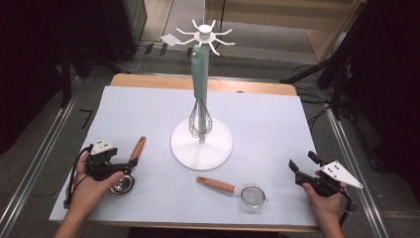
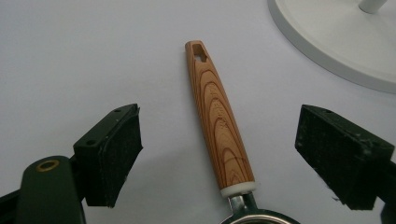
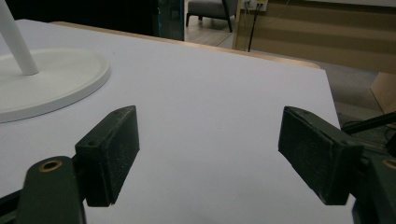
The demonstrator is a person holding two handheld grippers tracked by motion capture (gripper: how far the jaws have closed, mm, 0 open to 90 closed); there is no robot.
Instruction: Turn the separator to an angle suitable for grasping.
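Wooden handle (image 2: 219,126) of the small metal cup (image 1: 122,184) lies on the desk (image 1: 277,129) between the left gripper's (image 1: 130,166) open fingers (image 2: 112,156), untouched, pointing to twelve o'clock. Judging by this, the grasp is in hand; next, closing squarely on the handle. Right gripper (image 1: 303,163) waits at four o'clock, fingers open and empty. Stand (image 1: 201,144) and whisk (image 1: 200,99) are beyond. No readable writing.

Even, soft light on my feed; dark surroundings.

From the high view I see the pale mat (image 1: 257,124) brightly lit from above, with only faint shadows under the white stand (image 1: 201,144). Far corners fall black. In both gripper views the near jaws look soft and grainy.
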